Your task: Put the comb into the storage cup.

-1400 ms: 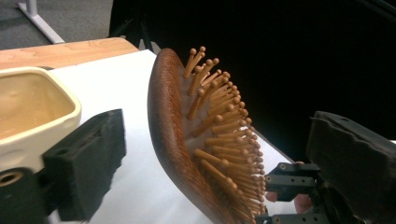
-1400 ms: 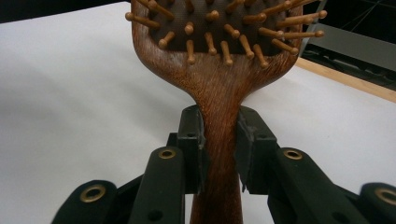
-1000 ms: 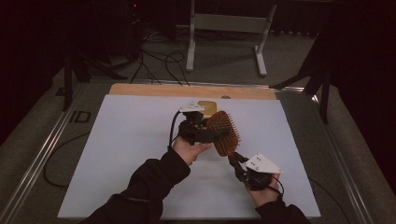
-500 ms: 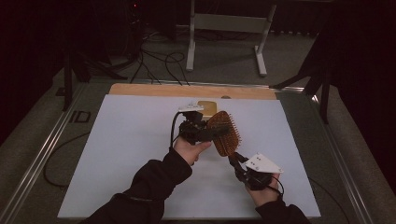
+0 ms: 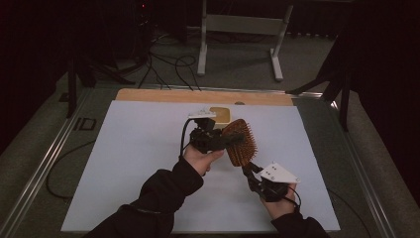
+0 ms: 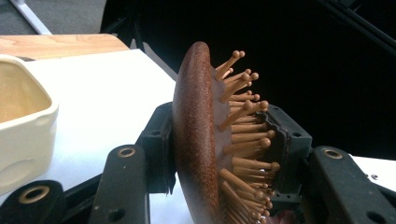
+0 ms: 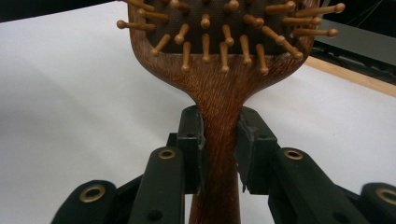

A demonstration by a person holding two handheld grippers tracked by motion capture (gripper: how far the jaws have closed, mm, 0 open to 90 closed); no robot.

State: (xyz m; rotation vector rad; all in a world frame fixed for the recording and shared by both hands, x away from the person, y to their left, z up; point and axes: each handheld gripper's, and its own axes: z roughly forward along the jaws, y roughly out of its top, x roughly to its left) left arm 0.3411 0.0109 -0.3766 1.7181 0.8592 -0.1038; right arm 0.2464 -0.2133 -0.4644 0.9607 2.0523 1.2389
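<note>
The wooden hairbrush (image 5: 240, 143) is held off the white table sheet (image 5: 133, 163) by both grippers at once. The right gripper (image 5: 251, 171) is clamped on the brush handle; in the right gripper view its jaws press the handle (image 7: 219, 140) from either side just below the point where it widens into the head, the bristle pins (image 7: 224, 35) facing the camera. The left gripper (image 5: 233, 140) has just been closing, with the brush head between its jaws, and now grips that head: in the left gripper view one pad bears on the smooth rounded back (image 6: 194, 140) and the other pad (image 6: 285, 140) meets the tips of the pins. The head stands on edge between the jaws, its pins pointing away from the person's left hand (image 5: 200, 157). A cream square dish (image 5: 220, 114) sits on the sheet just beyond the left gripper, apart from the brush. A wooden board edge (image 5: 198, 95) runs along the far side of the sheet.
</note>
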